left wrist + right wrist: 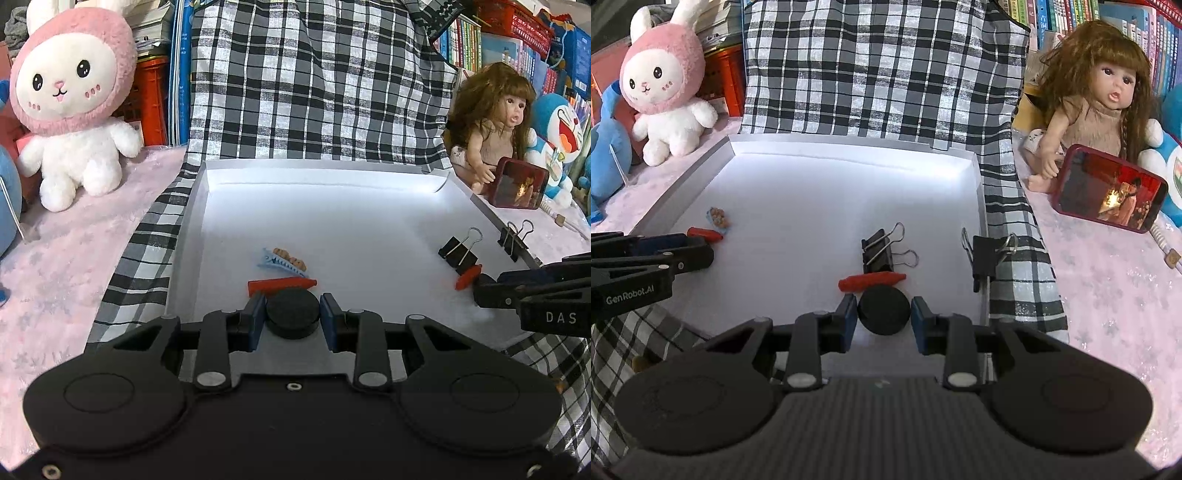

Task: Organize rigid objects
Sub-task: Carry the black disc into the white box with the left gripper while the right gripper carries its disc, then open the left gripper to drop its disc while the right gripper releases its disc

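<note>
Left gripper: blue rubber pads closed against the rim of a matte black disc, thick and round like a puck, held just above the tray floor. Right gripper: same narrow set, pads gripping a second black disc of like shape. Just beyond the left disc lies a red plastic piece, long and tapering to a point, and past it a pale blue toothed hair clip topped with small tan beads. Just beyond the right disc lies another red tapered piece, carrot-like, touching a black metal binder clip with looped wire handles. A second binder clip is clamped onto the tray's right wall. All sit in a shallow white tray, smooth, with low folded walls, resting on black-and-white plaid cloth. Outside: a fluffy pink-hooded plush rabbit on the left on a pale pink fuzzy blanket, a long-haired brown doll on the right, a phone in a dark red case leaning against it, screen lit.
</note>
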Action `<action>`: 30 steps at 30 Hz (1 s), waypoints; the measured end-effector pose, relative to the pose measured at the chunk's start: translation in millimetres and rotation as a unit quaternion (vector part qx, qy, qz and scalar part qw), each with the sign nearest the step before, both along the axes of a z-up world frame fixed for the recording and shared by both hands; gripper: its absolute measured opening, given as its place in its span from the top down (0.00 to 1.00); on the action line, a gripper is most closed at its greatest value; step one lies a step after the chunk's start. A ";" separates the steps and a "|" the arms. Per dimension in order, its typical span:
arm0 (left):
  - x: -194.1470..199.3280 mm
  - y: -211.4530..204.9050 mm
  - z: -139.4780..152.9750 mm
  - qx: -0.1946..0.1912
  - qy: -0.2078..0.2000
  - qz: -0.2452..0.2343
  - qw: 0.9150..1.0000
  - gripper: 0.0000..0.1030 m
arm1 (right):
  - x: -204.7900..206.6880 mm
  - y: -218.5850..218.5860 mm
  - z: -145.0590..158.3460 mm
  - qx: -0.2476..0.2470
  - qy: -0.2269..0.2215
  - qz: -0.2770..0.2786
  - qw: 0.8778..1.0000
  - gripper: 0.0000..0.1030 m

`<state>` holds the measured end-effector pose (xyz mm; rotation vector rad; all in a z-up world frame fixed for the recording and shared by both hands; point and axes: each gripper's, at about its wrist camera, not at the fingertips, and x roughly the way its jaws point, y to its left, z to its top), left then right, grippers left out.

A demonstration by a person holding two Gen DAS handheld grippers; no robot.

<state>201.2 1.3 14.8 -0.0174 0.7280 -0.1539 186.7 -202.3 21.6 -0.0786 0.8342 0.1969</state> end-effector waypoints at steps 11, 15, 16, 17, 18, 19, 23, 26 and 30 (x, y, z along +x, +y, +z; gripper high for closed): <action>-2.0 0.9 0.3 -0.001 -0.001 0.001 1.000 0.69 | -1.4 -3.2 -0.4 0.011 -0.004 -0.003 1.000 0.62; -5.5 0.1 2.5 0.002 -0.007 0.004 1.000 0.56 | -4.0 -3.4 -0.5 0.015 -0.005 0.000 1.000 0.60; -7.0 -0.2 3.5 0.004 -0.009 0.004 1.000 0.56 | -4.9 -3.1 -0.4 0.014 -0.006 0.002 1.000 0.60; -8.4 -0.2 4.7 0.005 -0.012 0.003 1.000 0.55 | -6.0 -2.5 -0.1 0.012 -0.008 0.003 1.000 0.60; -10.2 -0.1 6.1 0.005 -0.014 0.003 1.000 0.52 | -7.3 -1.9 0.3 0.010 -0.010 0.005 1.000 0.58; -11.8 0.3 7.4 0.004 -0.016 0.003 1.000 0.50 | -8.6 -1.3 0.9 0.008 -0.012 0.006 1.000 0.55; -19.2 2.2 12.4 0.001 -0.024 0.005 1.000 0.37 | -14.9 0.2 3.9 0.005 -0.023 0.012 1.000 0.48; -26.5 1.9 15.8 0.005 -0.034 0.004 0.999 0.27 | -21.0 2.0 6.6 0.001 -0.032 0.016 0.999 0.45; -37.9 0.8 22.6 0.003 -0.050 -0.005 0.999 0.21 | -30.9 4.5 10.2 -0.001 -0.045 0.023 0.999 0.41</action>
